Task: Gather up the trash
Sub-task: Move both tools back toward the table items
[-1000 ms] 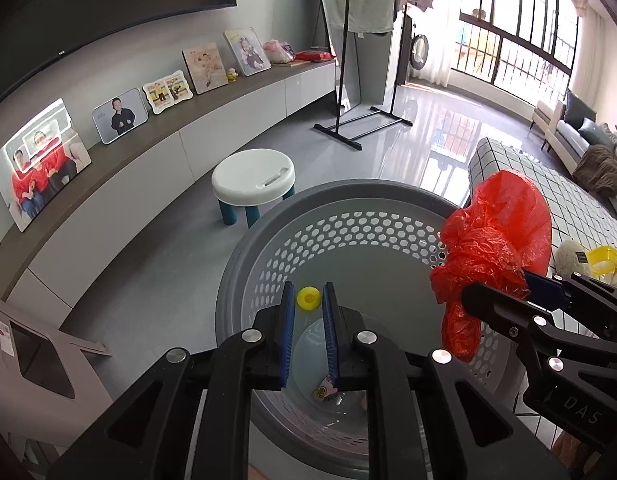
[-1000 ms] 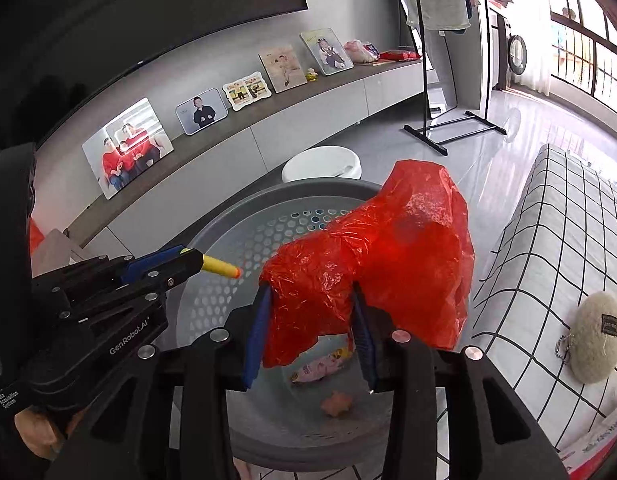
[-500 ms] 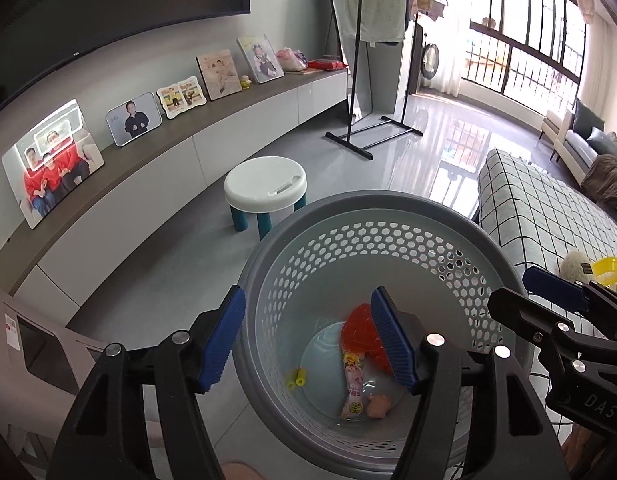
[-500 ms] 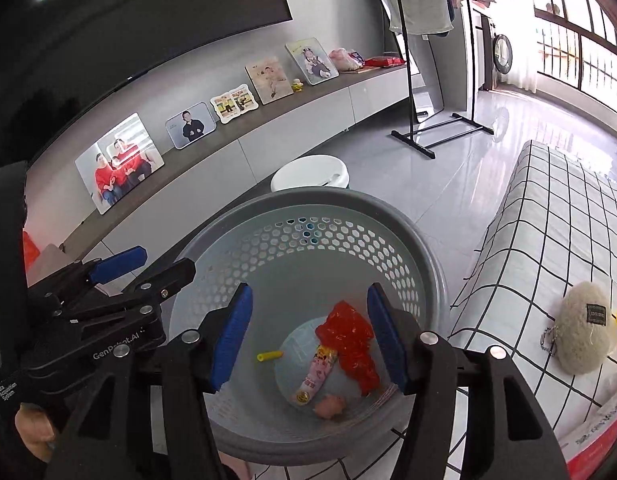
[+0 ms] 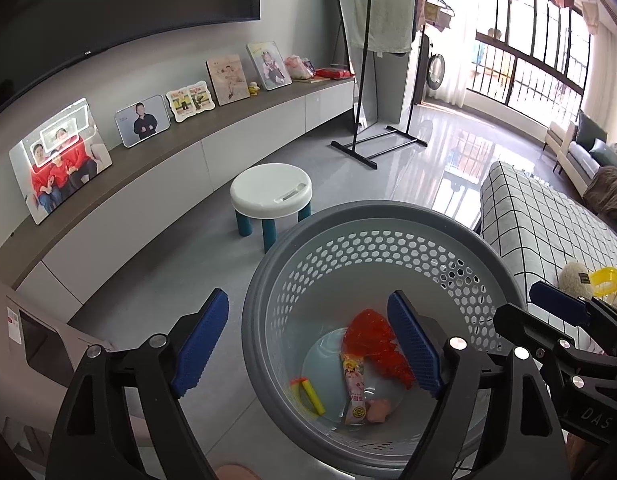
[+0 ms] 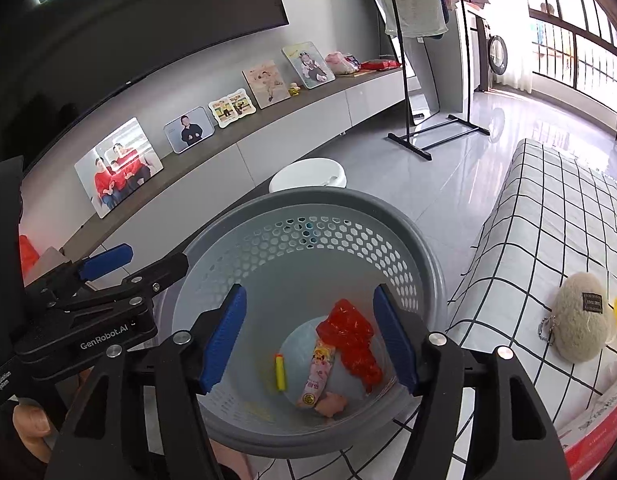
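Red plastic bag (image 6: 354,340), yellow dart (image 6: 280,372) and snack wrapper (image 6: 317,376) are all sitting at the bottom of the grey basket (image 6: 308,200), both grippers (image 5: 308,340) (image 6: 310,340) hang over it with jaws wide and empty, so collecting looks mostly done.

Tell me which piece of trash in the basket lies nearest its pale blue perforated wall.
The small yellow tube with the orange tip. It lies alone on the left of the basket floor, towards the wall, while the red plastic bag, pink wrapper and pink lump cluster together.
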Action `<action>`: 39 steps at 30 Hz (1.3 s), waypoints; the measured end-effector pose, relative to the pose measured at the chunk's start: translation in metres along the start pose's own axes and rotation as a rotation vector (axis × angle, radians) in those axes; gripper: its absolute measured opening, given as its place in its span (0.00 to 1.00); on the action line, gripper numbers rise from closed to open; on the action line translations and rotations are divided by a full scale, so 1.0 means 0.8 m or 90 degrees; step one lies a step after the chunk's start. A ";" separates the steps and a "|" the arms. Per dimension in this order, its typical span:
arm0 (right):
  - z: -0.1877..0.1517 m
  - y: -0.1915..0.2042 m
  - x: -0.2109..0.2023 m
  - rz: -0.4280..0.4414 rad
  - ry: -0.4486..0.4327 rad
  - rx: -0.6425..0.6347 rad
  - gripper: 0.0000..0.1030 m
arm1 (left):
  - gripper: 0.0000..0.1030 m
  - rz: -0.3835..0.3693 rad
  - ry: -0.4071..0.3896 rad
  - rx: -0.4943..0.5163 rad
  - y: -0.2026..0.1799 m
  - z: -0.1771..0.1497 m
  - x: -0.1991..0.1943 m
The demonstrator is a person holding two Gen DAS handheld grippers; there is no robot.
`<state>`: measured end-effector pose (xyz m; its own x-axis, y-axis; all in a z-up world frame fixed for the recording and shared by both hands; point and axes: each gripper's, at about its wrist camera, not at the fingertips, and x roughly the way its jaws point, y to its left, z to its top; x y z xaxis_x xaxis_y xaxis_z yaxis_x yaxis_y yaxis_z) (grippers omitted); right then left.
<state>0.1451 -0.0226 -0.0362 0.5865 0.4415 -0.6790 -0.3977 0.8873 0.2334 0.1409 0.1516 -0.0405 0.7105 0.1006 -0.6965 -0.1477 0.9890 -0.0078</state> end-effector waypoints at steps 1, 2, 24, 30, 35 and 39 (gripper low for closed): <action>-0.001 0.000 -0.003 -0.001 -0.003 0.001 0.62 | 0.81 0.000 -0.003 -0.001 0.000 0.000 -0.002; -0.003 -0.001 -0.005 -0.003 -0.007 0.005 0.62 | 0.81 0.000 -0.005 -0.001 0.001 0.000 -0.003; -0.066 -0.085 -0.149 -0.135 -0.143 0.107 0.70 | 0.93 -0.123 -0.075 0.038 -0.067 -0.009 -0.062; -0.099 -0.132 -0.194 -0.228 -0.171 0.138 0.75 | 0.93 -0.185 -0.072 0.067 -0.116 -0.013 -0.069; -0.129 -0.178 -0.225 -0.294 -0.173 0.183 0.75 | 0.94 -0.226 -0.067 0.093 -0.158 -0.017 -0.071; -0.149 -0.211 -0.233 -0.325 -0.152 0.219 0.75 | 0.94 -0.246 -0.063 0.113 -0.190 -0.021 -0.070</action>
<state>0.0191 -0.2707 -0.0320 0.7975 -0.0632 -0.6000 0.1963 0.9675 0.1591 0.1124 -0.0058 -0.0123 0.7545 -0.2791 -0.5940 0.2567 0.9585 -0.1243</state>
